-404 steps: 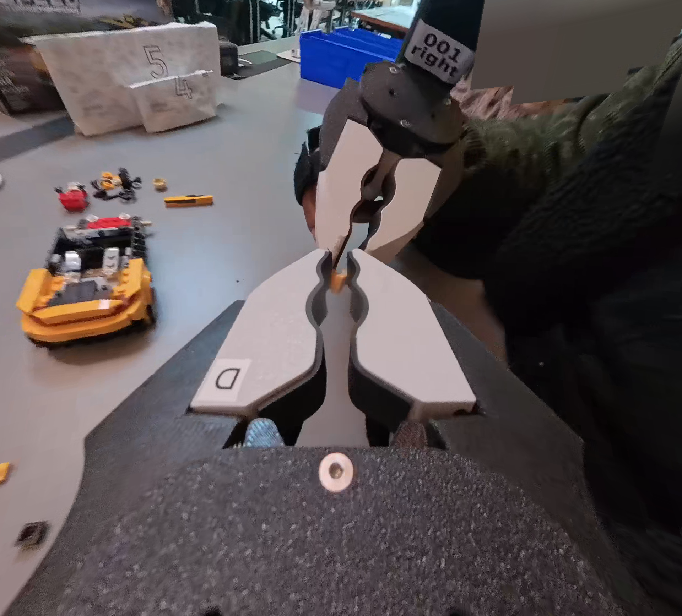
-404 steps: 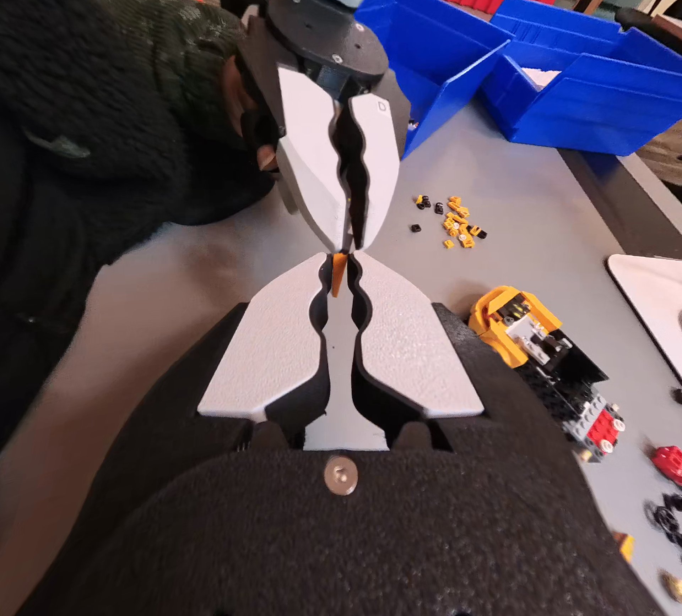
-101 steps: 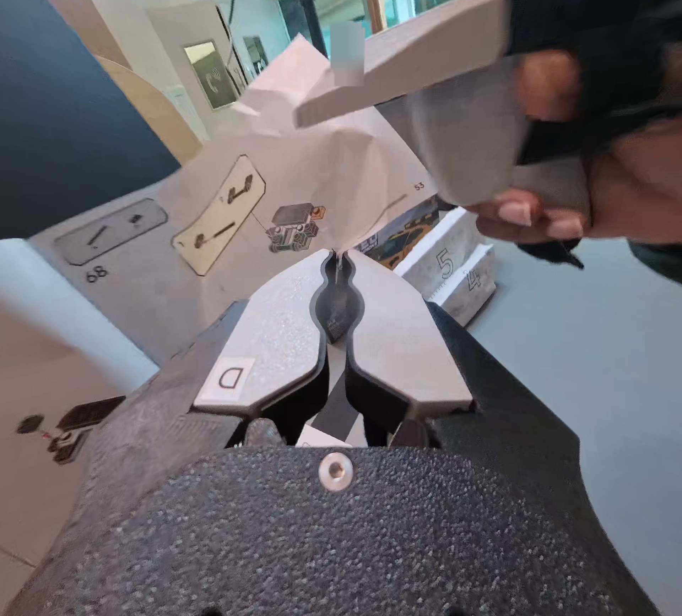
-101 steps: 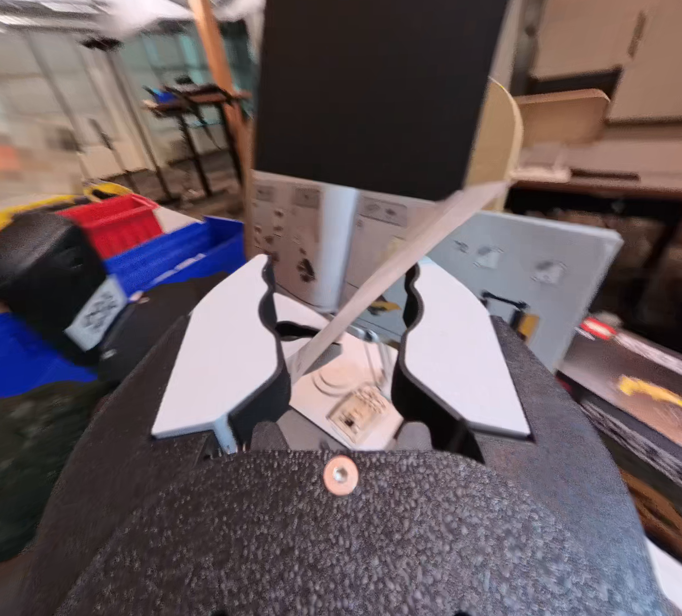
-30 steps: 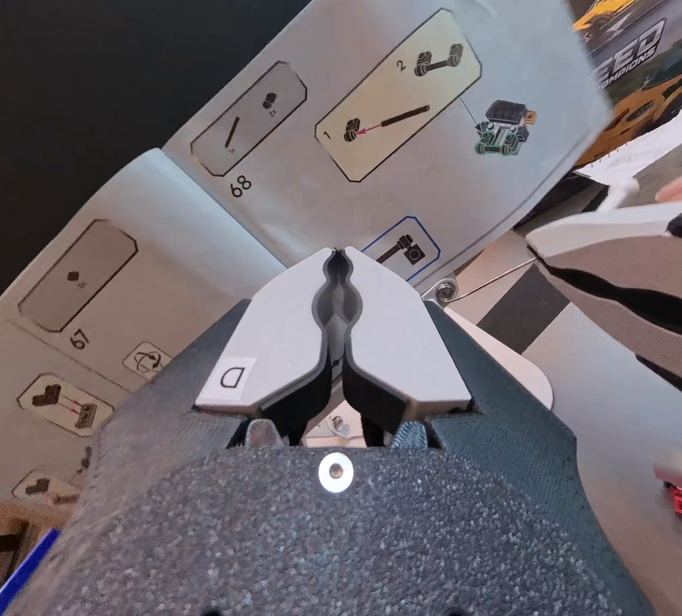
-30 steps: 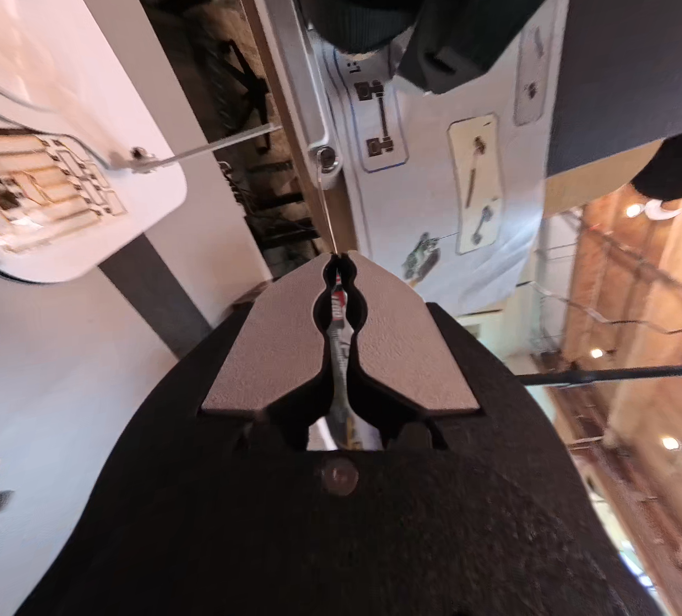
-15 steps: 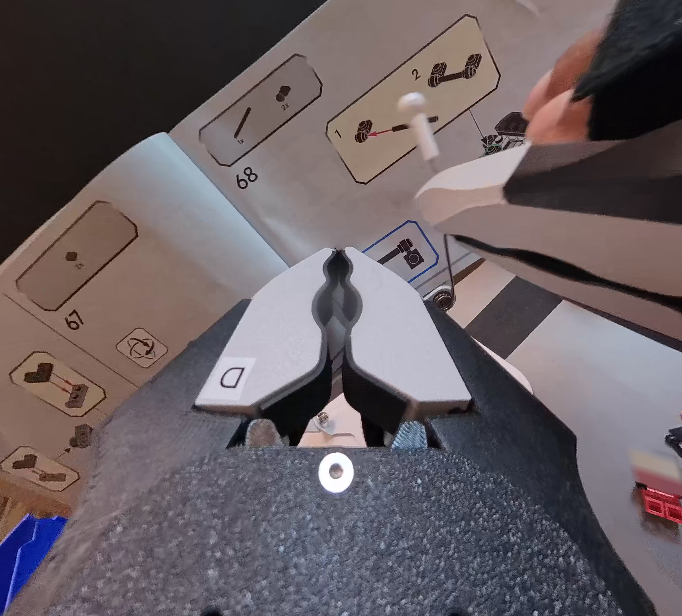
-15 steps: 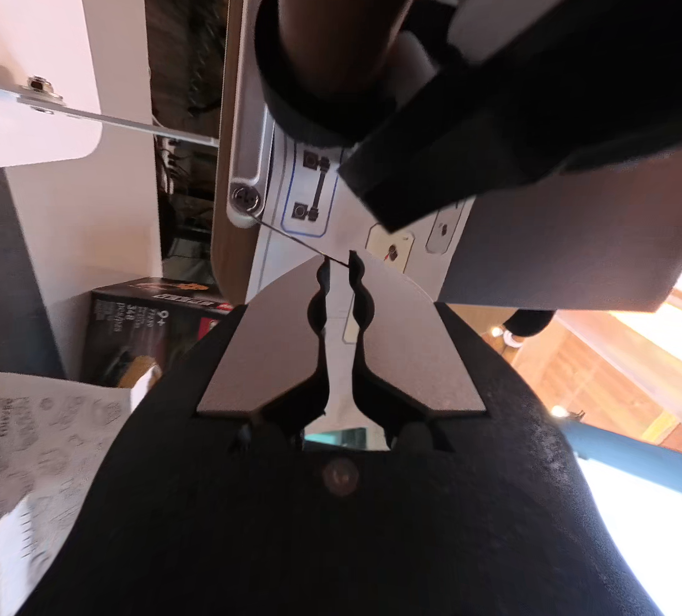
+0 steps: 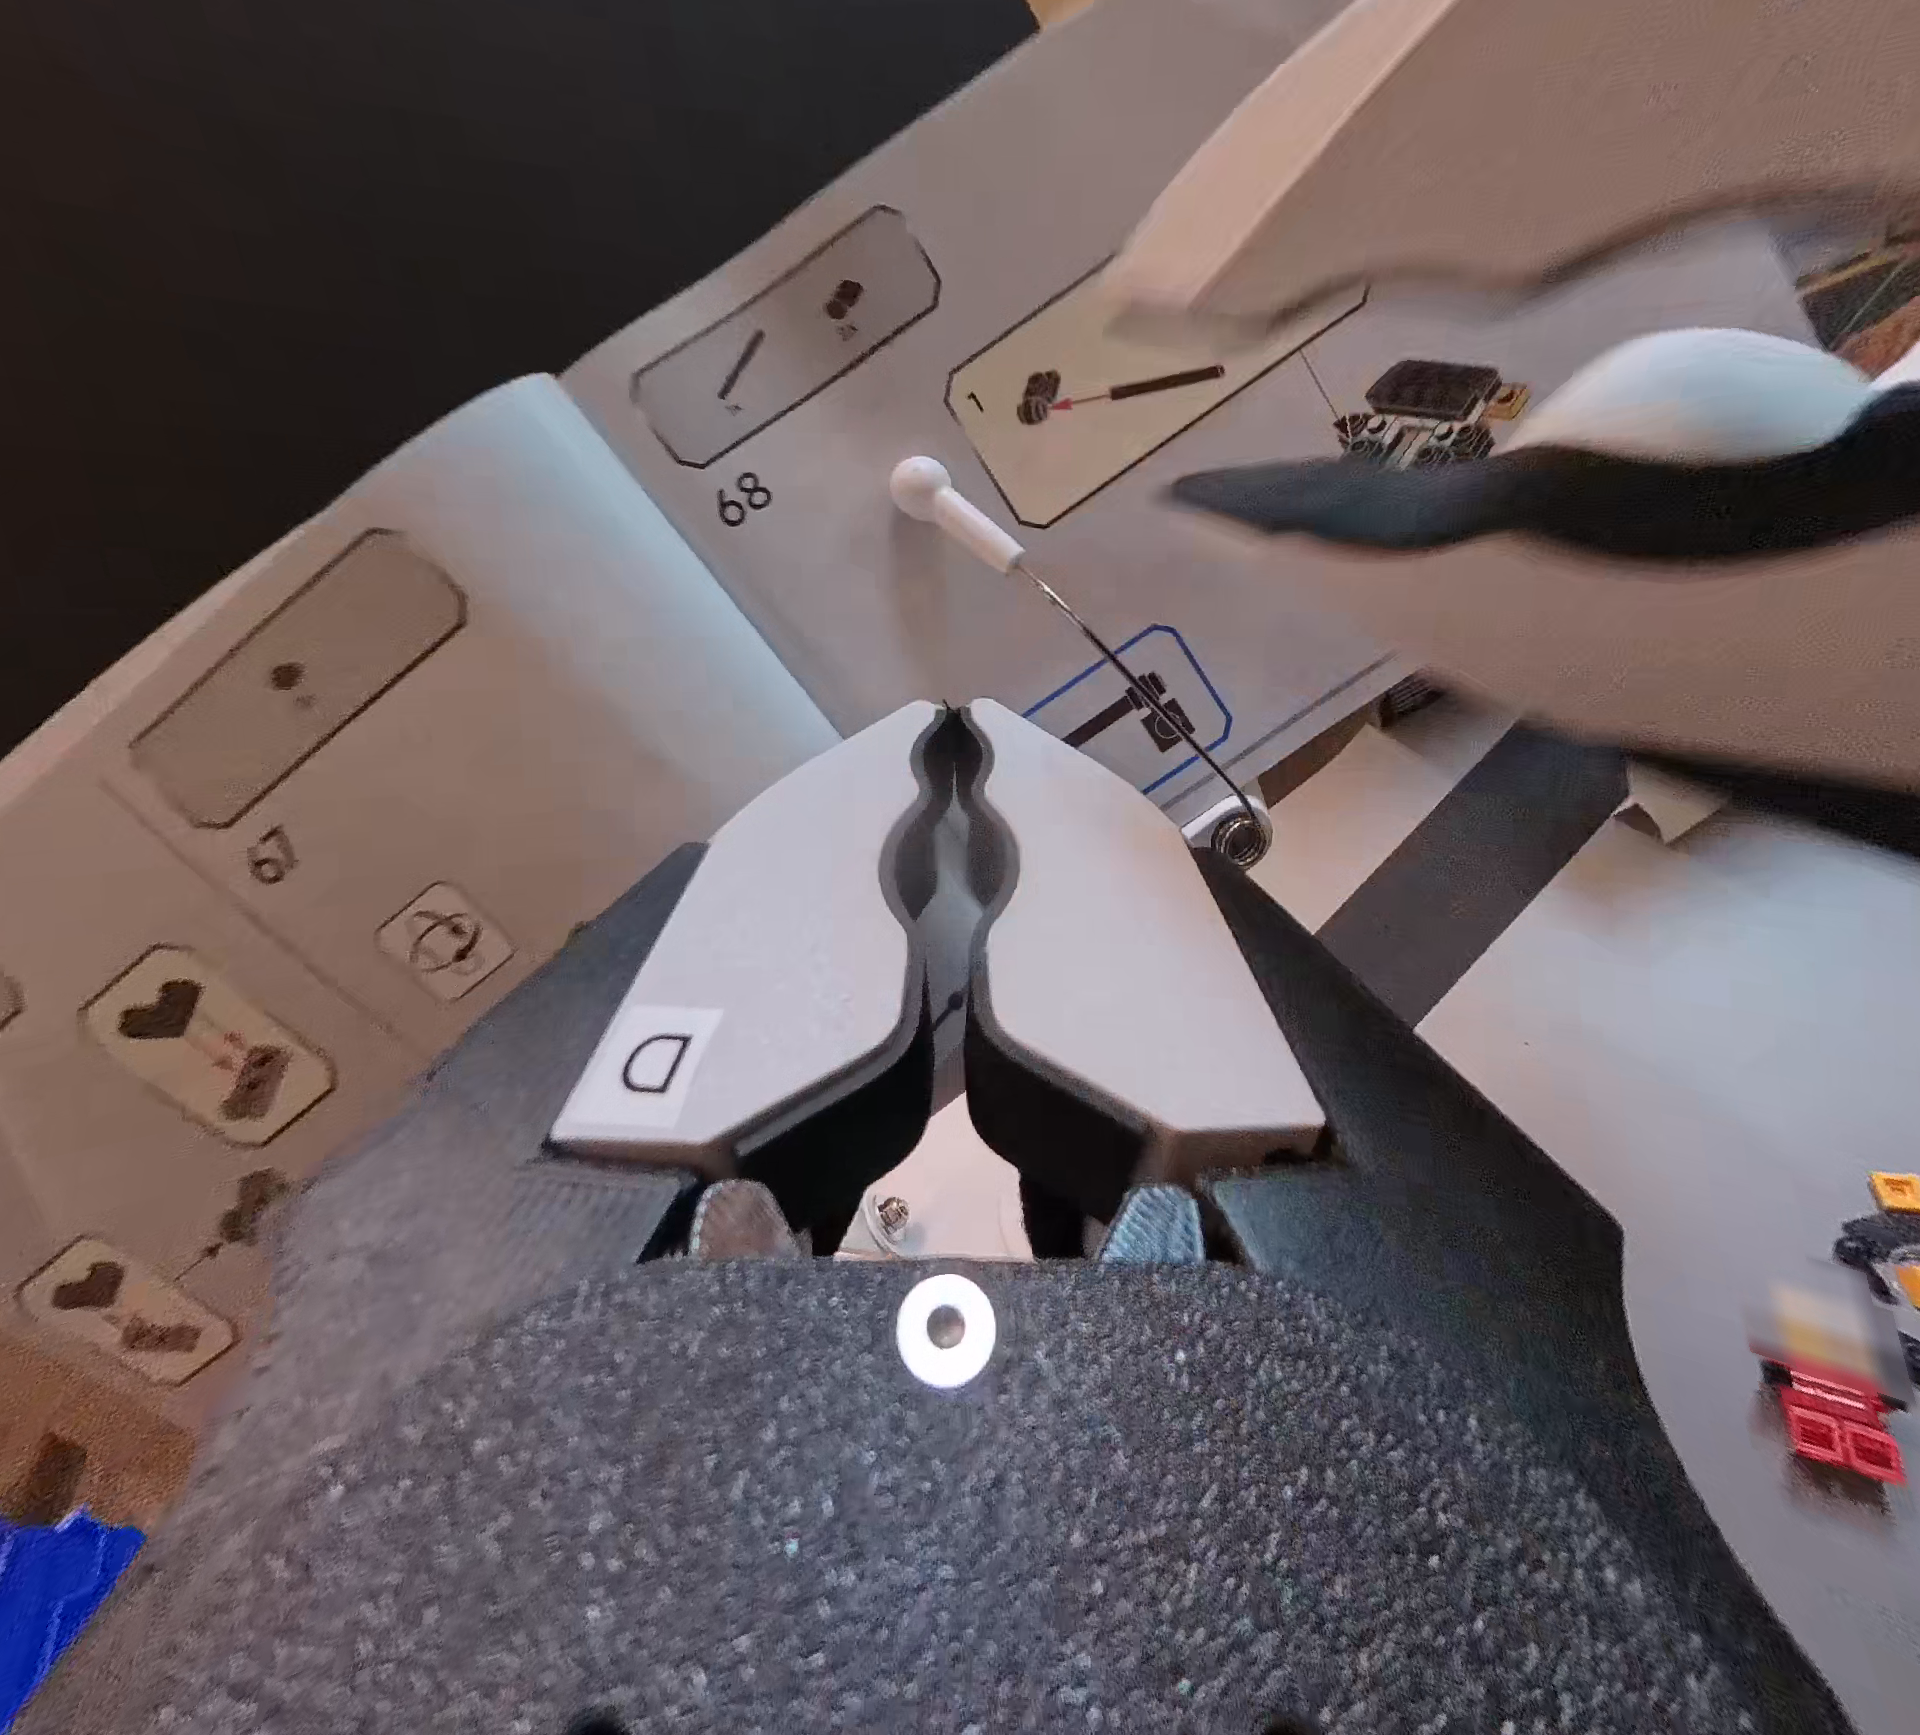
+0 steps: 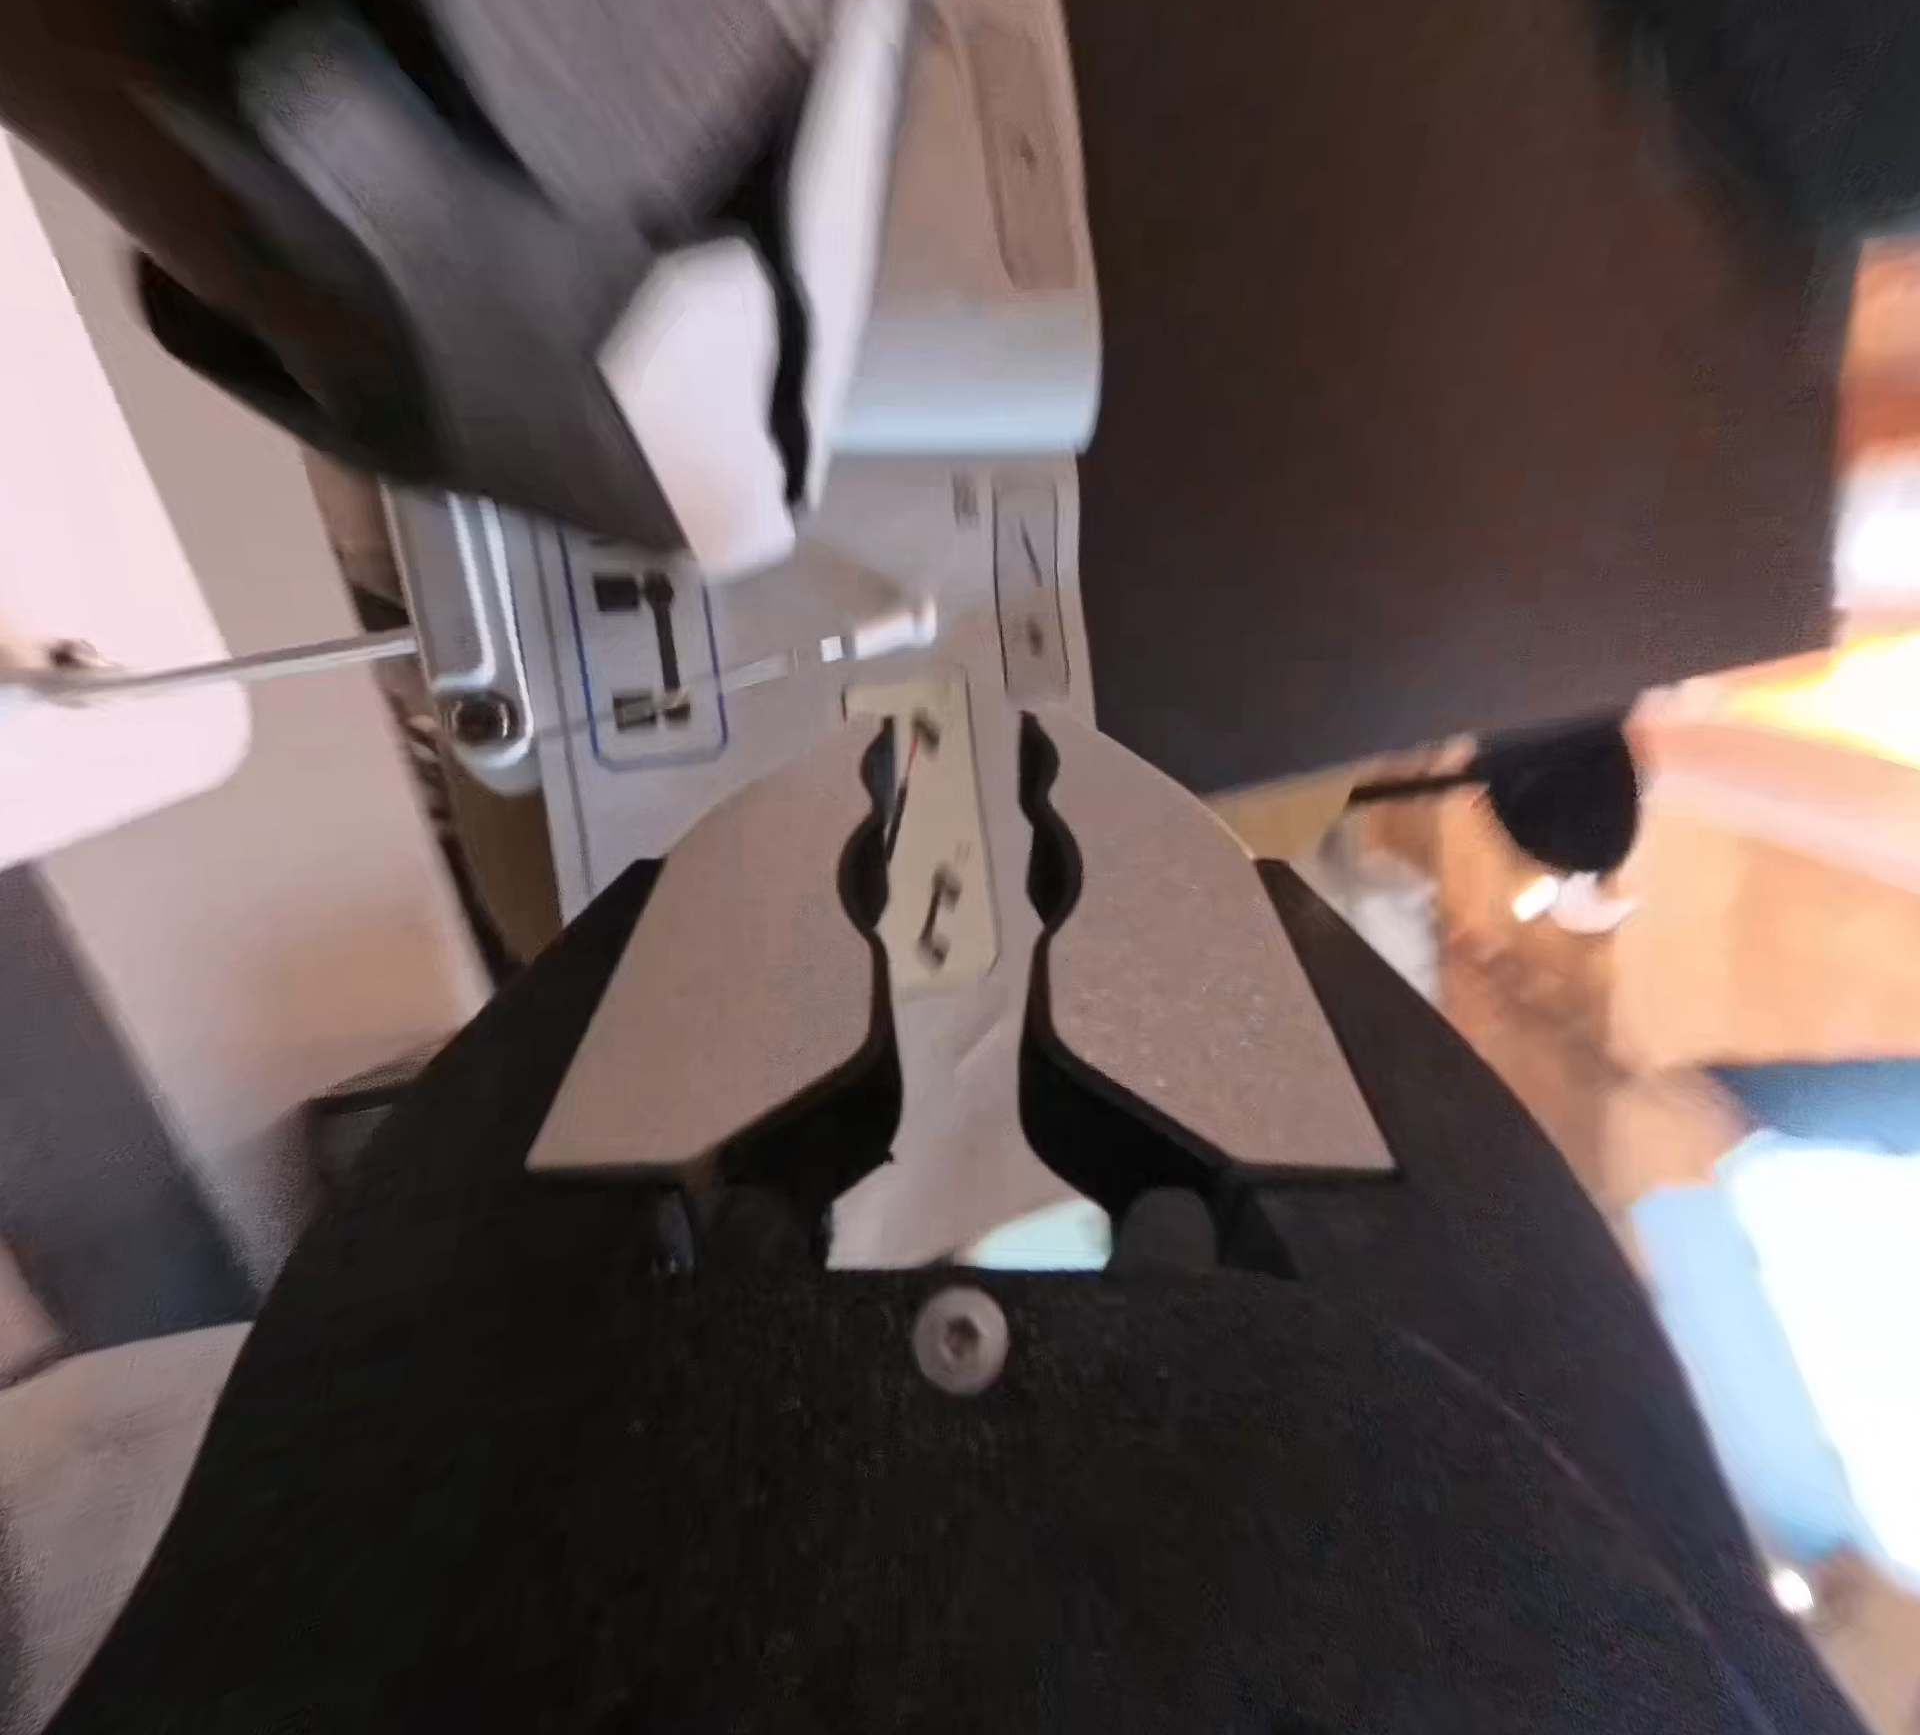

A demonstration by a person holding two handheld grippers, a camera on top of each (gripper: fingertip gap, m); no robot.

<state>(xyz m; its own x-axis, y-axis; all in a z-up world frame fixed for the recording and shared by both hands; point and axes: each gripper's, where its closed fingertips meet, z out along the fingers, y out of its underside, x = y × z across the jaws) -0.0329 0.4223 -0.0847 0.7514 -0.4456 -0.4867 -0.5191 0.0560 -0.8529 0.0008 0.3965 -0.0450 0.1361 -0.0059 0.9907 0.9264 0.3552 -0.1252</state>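
Desk (image 9: 1621,1093): pale grey, smooth top, seen at the right of the left wrist view.

- Toy brick pieces (image 9: 1839,1446) at the right edge: a red ribbed piece, with a small orange tile and black bits just beyond it; all blurred.
- White stand (image 9: 1236,818) with a wire page clip and white knob, resting on the desk and propping an open instruction booklet (image 9: 582,563) upright.
- Dark stripe (image 9: 1455,864) crossing the surface beside the stand; whether tape or gap cannot be told.
- Blue object (image 9: 52,1581) at the lower left corner, blurred.
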